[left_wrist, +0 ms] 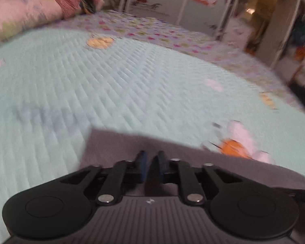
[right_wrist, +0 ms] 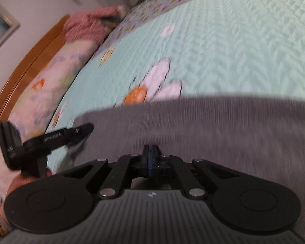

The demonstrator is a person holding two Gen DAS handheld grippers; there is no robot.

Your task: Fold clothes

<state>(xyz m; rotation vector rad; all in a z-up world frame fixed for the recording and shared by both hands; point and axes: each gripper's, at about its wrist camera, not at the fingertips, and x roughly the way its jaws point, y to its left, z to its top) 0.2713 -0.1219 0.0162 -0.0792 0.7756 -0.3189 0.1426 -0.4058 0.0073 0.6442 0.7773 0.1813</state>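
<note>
Left gripper [left_wrist: 151, 163], left wrist view: clenched on one grey ribbed fabric garment [left_wrist: 193, 158] lying on one mint quilted bedspread [left_wrist: 111, 81]; a shallow pinch could slip. Right gripper [right_wrist: 150, 158], right wrist view: clamped on the same garment's edge; uneven pulling could skew the fold.

One garment [right_wrist: 213, 126], grey, of a finely ribbed, corduroy-like cloth, is recorded. It is laid flat on a mint-green quilted bedspread [left_wrist: 132, 85] at the near side of the bed. A straight far edge and one squared corner [left_wrist: 91, 131] are shown in the left wrist view; the same edge is seen running across the right wrist view. An orange-and-white appliqué [right_wrist: 152, 87] on the bedspread is partly covered by that edge. The garment's type cannot be told.
</note>
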